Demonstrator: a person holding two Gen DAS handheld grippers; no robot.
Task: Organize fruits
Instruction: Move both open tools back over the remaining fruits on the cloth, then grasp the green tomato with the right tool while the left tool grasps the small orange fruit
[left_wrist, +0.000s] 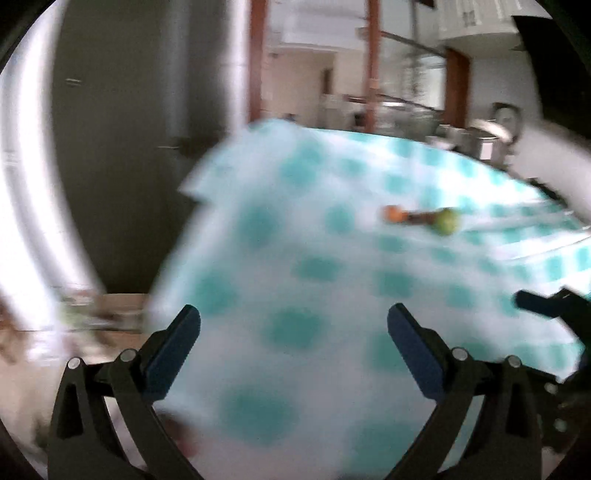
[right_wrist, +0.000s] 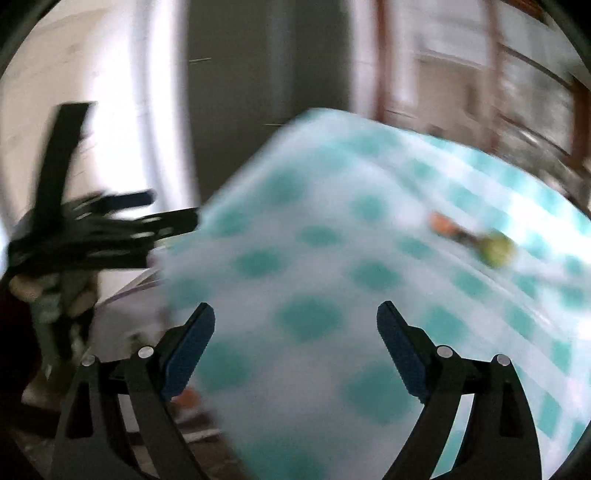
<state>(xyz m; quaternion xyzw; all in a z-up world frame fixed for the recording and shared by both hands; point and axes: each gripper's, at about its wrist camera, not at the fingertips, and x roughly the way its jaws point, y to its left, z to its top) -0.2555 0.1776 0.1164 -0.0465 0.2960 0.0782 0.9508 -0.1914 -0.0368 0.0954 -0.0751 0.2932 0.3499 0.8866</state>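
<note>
Both views are motion-blurred. A table with a white and teal checked cloth (left_wrist: 332, 295) fills the lower part of each view. On it lie an orange fruit (left_wrist: 392, 213), a dark item (left_wrist: 421, 217) and a green fruit (left_wrist: 447, 220) in a short row; they also show in the right wrist view, the orange fruit (right_wrist: 440, 222) and the green fruit (right_wrist: 496, 251). My left gripper (left_wrist: 293, 319) is open and empty above the cloth's near part. My right gripper (right_wrist: 295, 317) is open and empty too. The left gripper shows at the left of the right wrist view (right_wrist: 110, 225).
A dark door or cabinet (left_wrist: 147, 147) and a bright white frame (left_wrist: 22, 184) stand behind the table's left edge. Wooden posts (left_wrist: 256, 59) and metal pots (left_wrist: 480, 138) lie beyond the far edge. The right gripper's tip (left_wrist: 546, 306) enters the left wrist view at right.
</note>
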